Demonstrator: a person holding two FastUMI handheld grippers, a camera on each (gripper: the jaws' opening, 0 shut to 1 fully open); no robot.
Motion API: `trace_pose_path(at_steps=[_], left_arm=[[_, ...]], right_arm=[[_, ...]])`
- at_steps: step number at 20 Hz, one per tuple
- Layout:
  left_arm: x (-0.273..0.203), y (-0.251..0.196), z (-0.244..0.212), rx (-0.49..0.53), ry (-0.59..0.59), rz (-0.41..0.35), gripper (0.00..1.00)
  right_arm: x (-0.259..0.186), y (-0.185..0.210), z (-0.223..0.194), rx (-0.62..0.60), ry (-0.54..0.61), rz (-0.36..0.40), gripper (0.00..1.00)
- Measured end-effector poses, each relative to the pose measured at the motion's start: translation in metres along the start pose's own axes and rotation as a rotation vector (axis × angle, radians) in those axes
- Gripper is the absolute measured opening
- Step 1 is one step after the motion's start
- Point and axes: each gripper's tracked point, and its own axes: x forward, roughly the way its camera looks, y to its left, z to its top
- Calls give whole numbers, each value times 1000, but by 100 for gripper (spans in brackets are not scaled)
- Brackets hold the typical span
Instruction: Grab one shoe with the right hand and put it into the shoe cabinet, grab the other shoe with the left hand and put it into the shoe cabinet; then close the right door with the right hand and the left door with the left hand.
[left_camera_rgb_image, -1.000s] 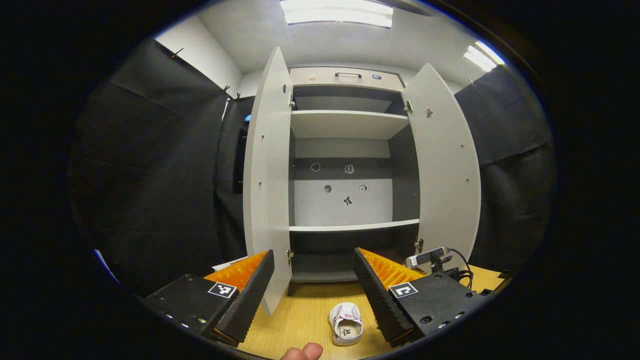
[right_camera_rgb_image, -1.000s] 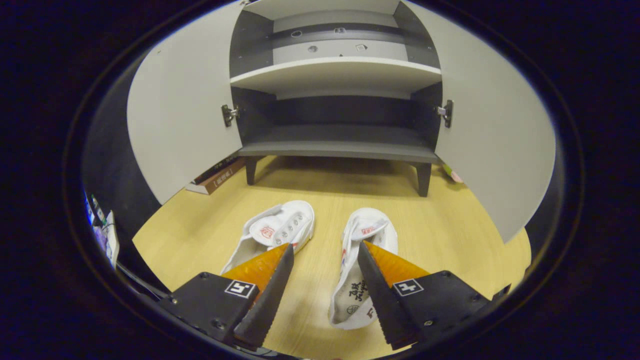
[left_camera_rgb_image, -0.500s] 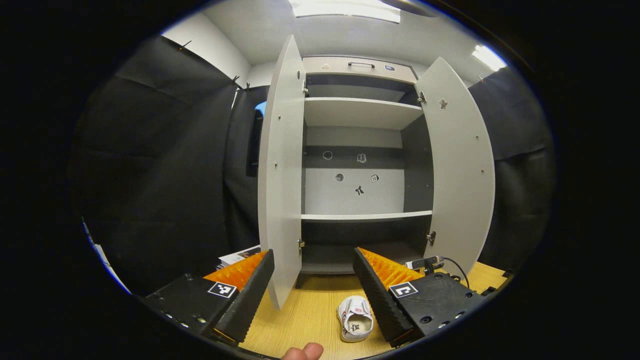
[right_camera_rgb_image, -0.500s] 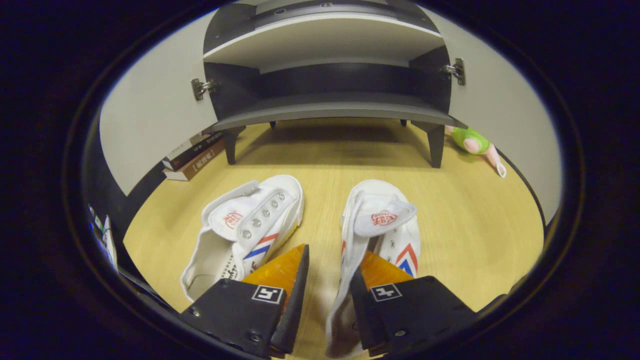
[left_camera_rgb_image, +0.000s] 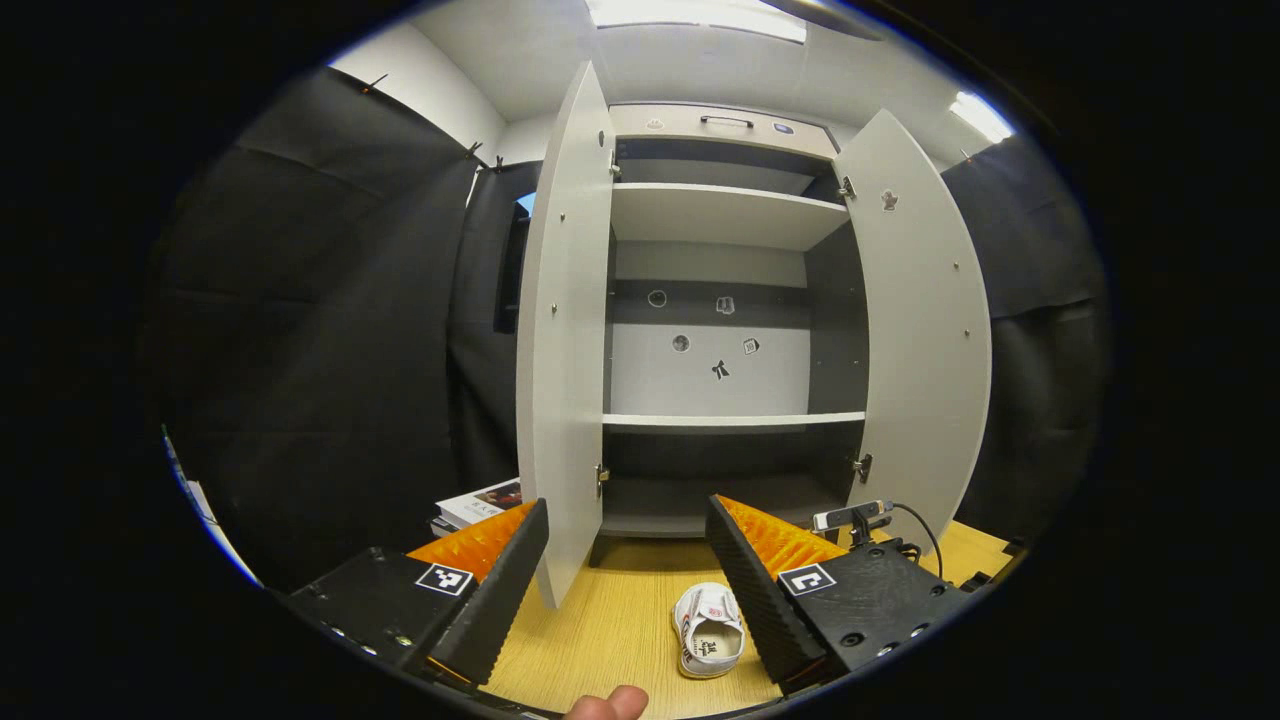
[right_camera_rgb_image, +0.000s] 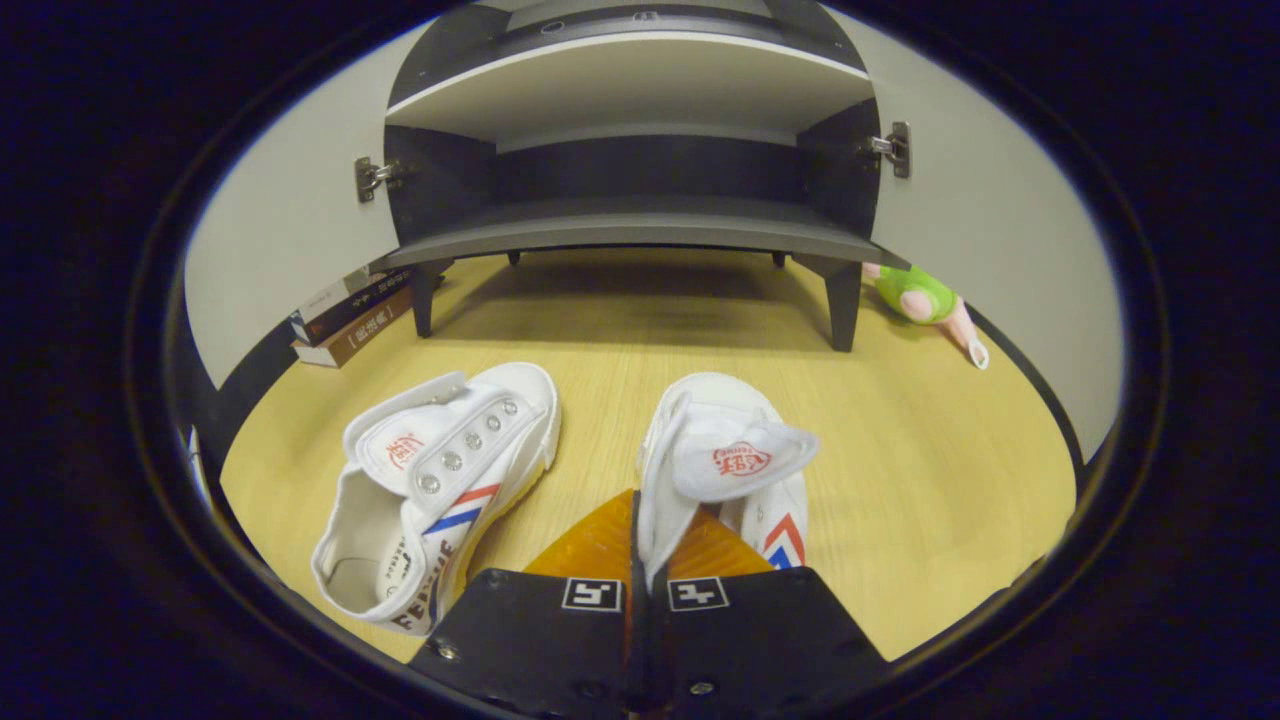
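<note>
Right now the right gripper (right_camera_rgb_image: 637, 530) is pinched together on the inner side wall of the right-hand white canvas shoe with red and blue stripes (right_camera_rgb_image: 722, 460), which sits on the pale wooden floor (right_camera_rgb_image: 930, 470) in front of the cabinet. That hold takes in only a thin strip of soft canvas near the opening, so I would worry the shoe swings or droops toe-down once it leaves the floor, or slips out altogether. A hanging toe could catch the front lip of the dark bottom shelf (right_camera_rgb_image: 640, 222) of the grey two-door shoe cabinet (left_camera_rgb_image: 712, 300) on the way in. The other white canvas shoe (right_camera_rgb_image: 432, 478) lies just beside it, apart from it, angled to the left, and a sideways swing could nudge it. The left gripper (left_camera_rgb_image: 628, 555) hangs higher up with its fingers wide apart and nothing between them, facing the open cabinet; the left door (left_camera_rgb_image: 562, 330) stands close in front of it and could be bumped.
</note>
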Motion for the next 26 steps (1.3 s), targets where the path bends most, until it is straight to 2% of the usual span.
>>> trace_pose_path(at_steps=[3,13,18,21,22,25,26], left_arm=[[-1,-3,-3,9,7,1,95],[1,-21,-6,3,-8,-34,95],[-2,-31,-7,-1,-13,-57,95],[-5,-35,-6,3,-16,-65,95],[-7,-37,-7,4,-17,-69,95],[-11,-40,-11,1,-9,-81,95],[-12,-41,-12,0,-5,-85,95]], right_arm=[[-21,-10,21,-69,-104,-38,4],[-139,-6,135,-106,-362,30,4],[-183,3,215,-106,-446,82,4],[-184,4,276,-121,-461,97,1],[-178,2,296,-126,-461,91,4],[-155,2,351,-132,-440,76,1],[-142,1,364,-141,-415,68,4]])
